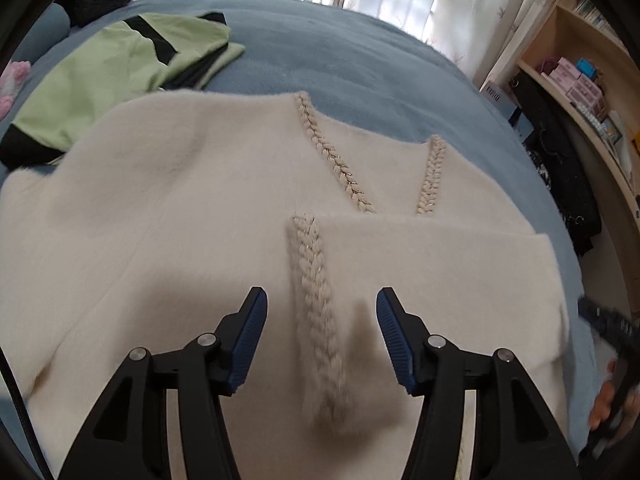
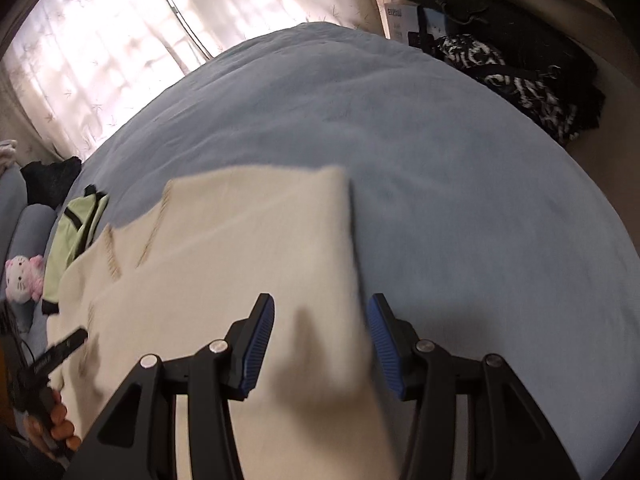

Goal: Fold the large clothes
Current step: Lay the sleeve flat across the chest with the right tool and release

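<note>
Both grippers hang open and empty over the cream cardigan [image 1: 168, 216]: left gripper [image 1: 322, 336] straddling its braided trim [image 1: 316, 280], right gripper [image 2: 321, 344] over its folded edge. Cardigan fills the frame's centre on the blue bed [image 1: 340, 48]; green top [image 1: 108, 76] upper left.

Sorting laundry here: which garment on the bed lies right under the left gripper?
The cream sweater with braided trim; the green top lies farther off.

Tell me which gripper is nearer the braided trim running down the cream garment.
Left. The left gripper hangs open right over the braided trim, the trim between its fingers. The right gripper is off at the cream garment's folded side edge.
</note>
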